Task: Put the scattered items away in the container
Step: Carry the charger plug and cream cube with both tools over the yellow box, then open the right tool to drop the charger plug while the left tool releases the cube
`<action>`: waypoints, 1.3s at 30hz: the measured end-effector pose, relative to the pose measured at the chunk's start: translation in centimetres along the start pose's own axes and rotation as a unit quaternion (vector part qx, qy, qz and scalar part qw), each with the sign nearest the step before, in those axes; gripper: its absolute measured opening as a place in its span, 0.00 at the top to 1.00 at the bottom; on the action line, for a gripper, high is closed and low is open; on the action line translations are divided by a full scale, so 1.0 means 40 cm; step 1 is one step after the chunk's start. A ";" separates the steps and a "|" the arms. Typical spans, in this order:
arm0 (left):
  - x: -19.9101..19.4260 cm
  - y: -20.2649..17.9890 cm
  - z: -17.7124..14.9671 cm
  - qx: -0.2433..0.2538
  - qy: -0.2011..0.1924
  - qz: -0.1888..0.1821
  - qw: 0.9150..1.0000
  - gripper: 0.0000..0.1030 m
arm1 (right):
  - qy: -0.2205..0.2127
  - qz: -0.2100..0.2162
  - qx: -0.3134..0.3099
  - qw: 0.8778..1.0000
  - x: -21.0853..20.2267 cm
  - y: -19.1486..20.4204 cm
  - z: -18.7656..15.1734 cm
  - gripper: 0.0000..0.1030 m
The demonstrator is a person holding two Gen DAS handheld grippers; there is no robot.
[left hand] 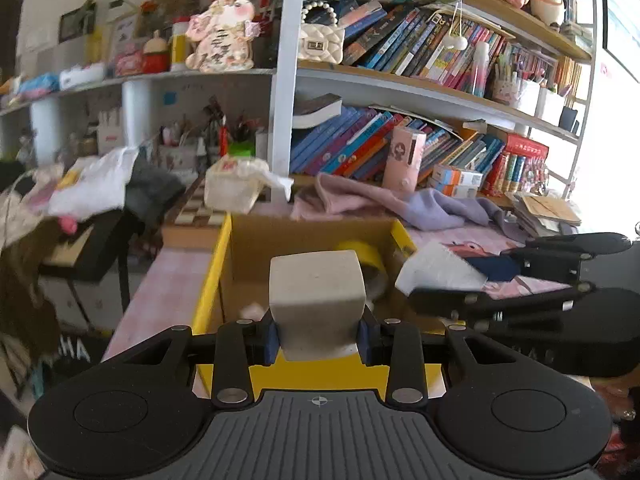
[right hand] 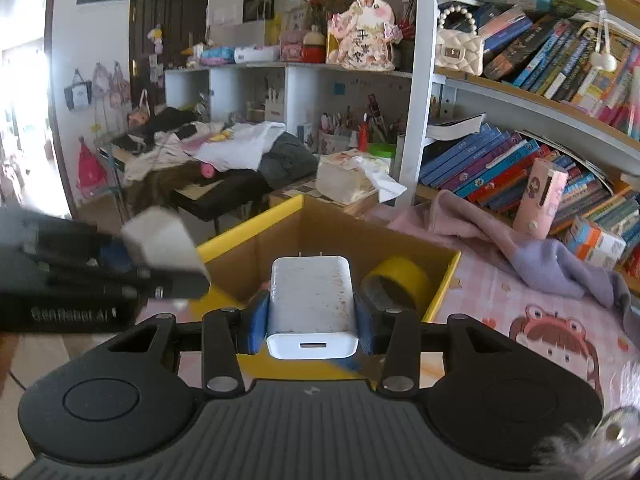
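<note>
My left gripper (left hand: 318, 334) is shut on a pale grey block (left hand: 316, 300) and holds it over the near edge of the yellow-rimmed cardboard box (left hand: 212, 280). My right gripper (right hand: 312, 320) is shut on a white USB charger (right hand: 312, 304), prongs forward, above the box's (right hand: 248, 228) near side. A yellow tape roll (right hand: 394, 280) lies inside the box; it also shows in the left wrist view (left hand: 366, 254). The left gripper with its block (right hand: 160, 240) appears at the left of the right wrist view. The right gripper (left hand: 520, 280) appears at the right of the left wrist view.
The box stands on a pink patterned tabletop (right hand: 520, 312). A pink and lilac cloth (right hand: 520, 240) lies behind it, with a pink case (right hand: 540, 200) and bookshelves (right hand: 500, 160) beyond. A tissue pack (right hand: 348, 180) and a clothes pile (right hand: 240, 152) sit to the far left.
</note>
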State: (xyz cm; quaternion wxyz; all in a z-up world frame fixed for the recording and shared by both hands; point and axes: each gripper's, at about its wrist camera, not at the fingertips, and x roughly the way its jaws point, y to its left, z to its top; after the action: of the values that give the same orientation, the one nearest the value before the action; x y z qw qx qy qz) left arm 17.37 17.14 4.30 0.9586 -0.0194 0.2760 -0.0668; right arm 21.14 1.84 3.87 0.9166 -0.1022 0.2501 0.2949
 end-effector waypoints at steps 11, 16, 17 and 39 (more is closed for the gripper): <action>0.354 0.050 0.108 0.058 0.115 -0.003 0.992 0.66 | 0.092 0.004 -0.056 0.994 0.318 -0.109 0.065 0.60; 0.442 0.066 0.129 0.086 0.163 0.020 0.983 0.65 | 0.135 0.026 -0.093 0.986 0.424 -0.119 0.075 0.60; 0.452 0.070 0.130 0.092 0.170 0.022 0.981 0.65 | 0.139 0.034 -0.100 0.985 0.441 -0.119 0.080 0.60; 0.248 0.067 0.182 0.034 0.036 0.043 0.998 0.23 | 0.021 0.042 -0.104 0.993 0.325 -0.154 0.145 0.45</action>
State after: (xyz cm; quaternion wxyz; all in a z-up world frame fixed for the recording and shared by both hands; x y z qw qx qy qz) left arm 29.89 18.42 5.04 0.9502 0.0272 0.3084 -0.0359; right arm 36.21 5.19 2.33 0.8821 -0.1928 0.2414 0.3555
